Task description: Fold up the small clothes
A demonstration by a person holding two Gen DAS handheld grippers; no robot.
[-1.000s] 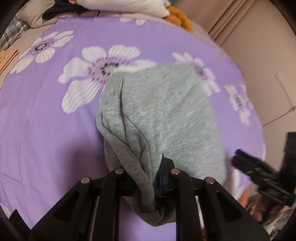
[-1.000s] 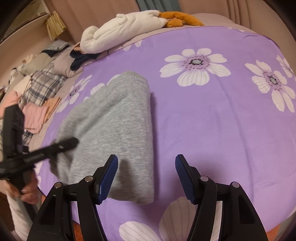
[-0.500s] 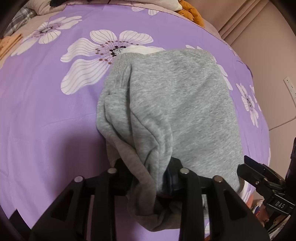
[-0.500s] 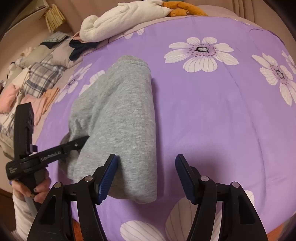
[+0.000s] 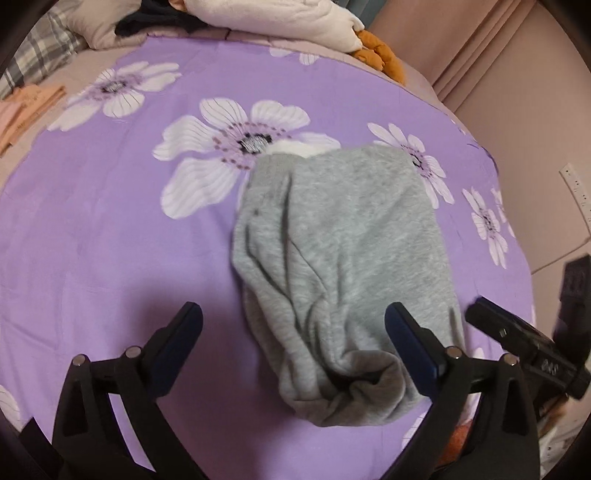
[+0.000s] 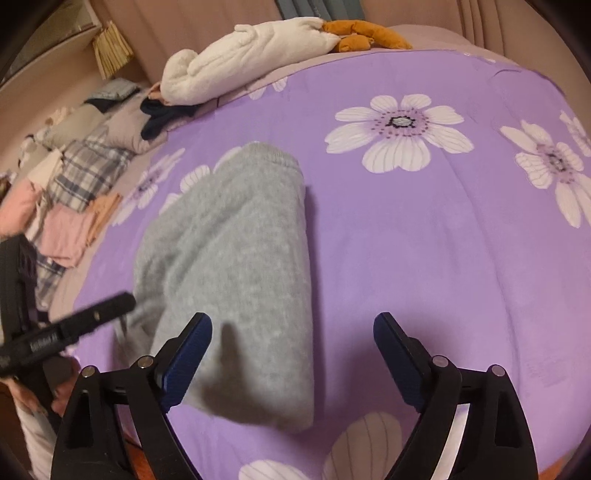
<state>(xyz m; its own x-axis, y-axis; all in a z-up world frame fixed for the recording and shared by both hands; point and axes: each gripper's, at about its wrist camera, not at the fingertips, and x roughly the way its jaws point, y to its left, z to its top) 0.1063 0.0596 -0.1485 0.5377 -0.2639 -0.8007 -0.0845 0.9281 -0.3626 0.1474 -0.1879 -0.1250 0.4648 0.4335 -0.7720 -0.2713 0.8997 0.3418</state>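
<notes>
A grey knit garment [image 5: 343,258] lies folded lengthwise on the purple flowered bedspread [image 5: 110,240], its ribbed hem at the far end and a rumpled bunch at the near end. My left gripper [image 5: 293,325] is open and empty, its jaws straddling the garment's near end without touching. In the right wrist view the garment [image 6: 236,266] lies left of centre. My right gripper [image 6: 291,332] is open and empty, just above its near right corner. The left gripper also shows in the right wrist view [image 6: 92,317], and the right gripper in the left wrist view [image 5: 517,339].
A white plush toy [image 6: 251,55] and an orange toy [image 6: 365,33] lie at the bed's far edge. Folded clothes, pink and plaid [image 6: 74,206], are stacked off the bed's left side. A wall and curtain [image 5: 498,74] stand to the right.
My left gripper has opened and let go of the grey garment, which now lies on the bed, and has drawn back. My right gripper stays open in roughly the same place.
</notes>
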